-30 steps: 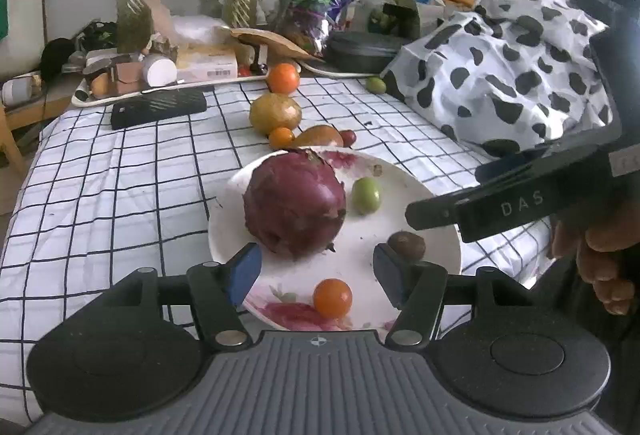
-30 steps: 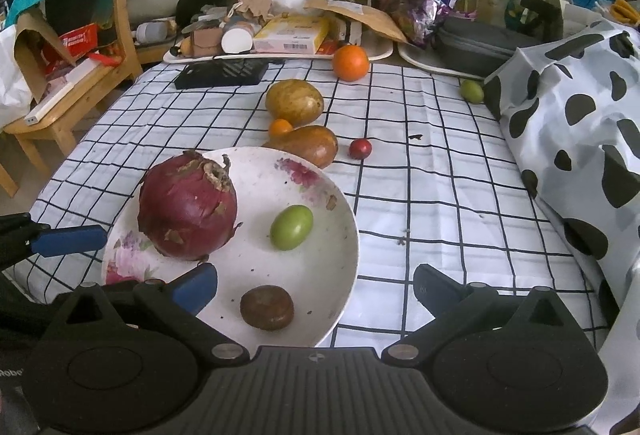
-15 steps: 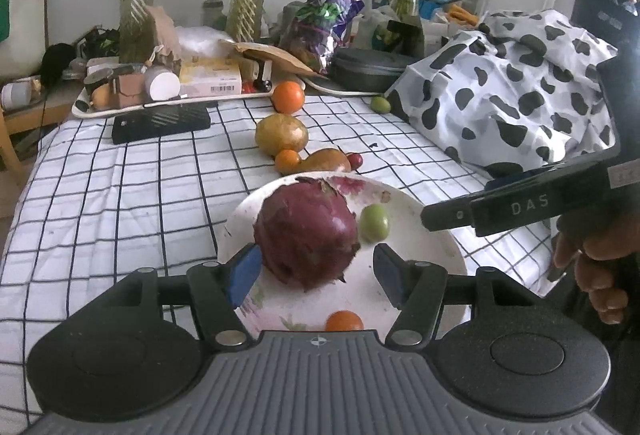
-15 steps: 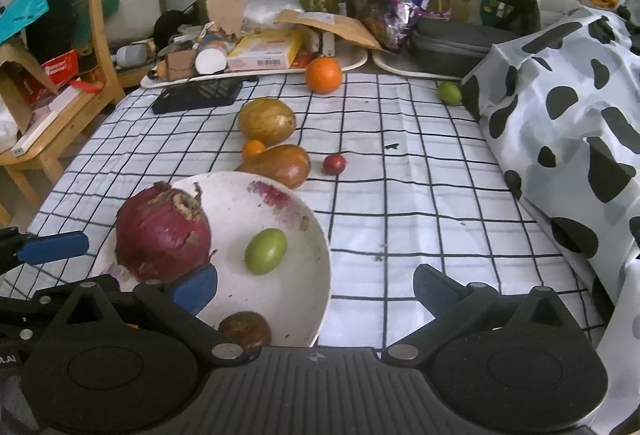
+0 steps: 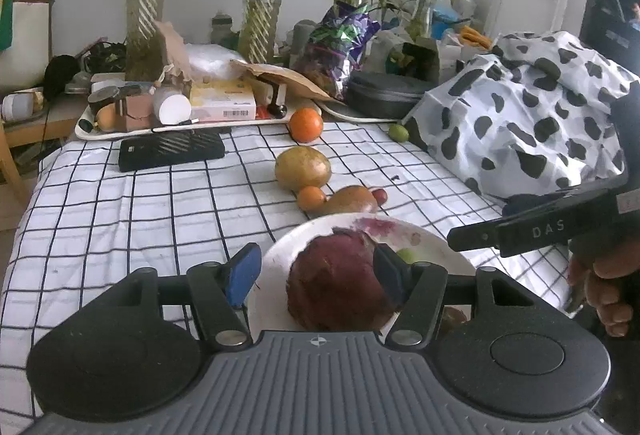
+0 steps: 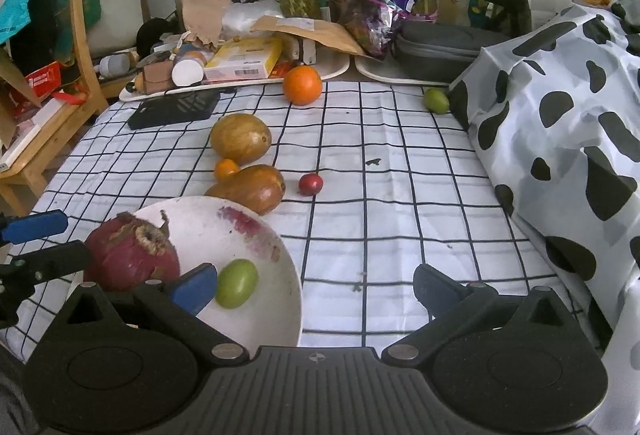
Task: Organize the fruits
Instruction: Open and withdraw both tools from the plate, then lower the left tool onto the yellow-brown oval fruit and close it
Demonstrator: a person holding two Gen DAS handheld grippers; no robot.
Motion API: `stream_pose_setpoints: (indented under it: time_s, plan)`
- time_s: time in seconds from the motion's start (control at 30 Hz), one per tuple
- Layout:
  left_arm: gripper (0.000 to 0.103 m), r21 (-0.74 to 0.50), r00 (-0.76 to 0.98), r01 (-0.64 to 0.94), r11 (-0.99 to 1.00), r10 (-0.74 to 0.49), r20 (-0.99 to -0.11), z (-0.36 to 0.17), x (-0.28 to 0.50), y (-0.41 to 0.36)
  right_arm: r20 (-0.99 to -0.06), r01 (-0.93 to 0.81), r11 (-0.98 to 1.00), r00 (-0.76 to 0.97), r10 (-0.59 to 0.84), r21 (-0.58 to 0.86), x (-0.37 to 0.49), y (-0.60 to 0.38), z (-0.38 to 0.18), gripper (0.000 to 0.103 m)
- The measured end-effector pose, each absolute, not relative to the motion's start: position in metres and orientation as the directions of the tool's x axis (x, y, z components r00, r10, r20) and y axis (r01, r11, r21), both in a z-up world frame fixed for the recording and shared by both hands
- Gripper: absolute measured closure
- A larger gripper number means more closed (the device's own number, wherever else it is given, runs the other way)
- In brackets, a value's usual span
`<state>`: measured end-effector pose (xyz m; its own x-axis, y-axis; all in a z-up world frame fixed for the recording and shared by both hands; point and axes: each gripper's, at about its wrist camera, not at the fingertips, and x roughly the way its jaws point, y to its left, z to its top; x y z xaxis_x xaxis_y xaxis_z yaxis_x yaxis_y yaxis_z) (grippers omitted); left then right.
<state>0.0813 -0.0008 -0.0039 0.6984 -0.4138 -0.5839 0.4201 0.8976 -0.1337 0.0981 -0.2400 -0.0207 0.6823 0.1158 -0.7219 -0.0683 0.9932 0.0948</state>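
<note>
A white plate (image 5: 360,231) (image 6: 280,275) at the table's near edge holds a purple-red dragon fruit (image 5: 340,283) (image 6: 132,259) and a small green fruit (image 6: 236,283). My left gripper (image 5: 316,275) is open, its fingers either side of the dragon fruit without pressing on it. My right gripper (image 6: 316,289) stands wide open, one finger over the plate beside the green fruit. Loose on the checked cloth lie an orange (image 6: 303,85), a round yellow-brown fruit (image 6: 240,139), a tiny orange fruit (image 6: 227,168), a brown mango (image 6: 252,189), a small red fruit (image 6: 310,184) and a lime (image 6: 436,100).
A cow-patterned cloth heap (image 6: 560,123) fills the right side. A black flat device (image 6: 172,109), a cluttered tray (image 5: 92,125), vases and bags line the back. A wooden chair (image 6: 60,103) stands off the left edge. A hand (image 5: 608,275) holds the right gripper.
Both grippers have moved forward over the plate, so the dragon fruit now sits level with my left fingers. The small orange fruit on the plate has dropped out of view. Neither jaw has changed its width.
</note>
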Motion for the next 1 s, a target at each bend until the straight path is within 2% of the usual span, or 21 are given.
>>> stream_pose_setpoints:
  time_s: [1.0]
  plan:
    - [0.042,-0.016,0.701,0.441,0.897,-0.355,-0.619,0.0,0.178,-0.029,-0.741,-0.071,0.996,0.666,0.08,0.044,0.17,-0.254,-0.031,0.0]
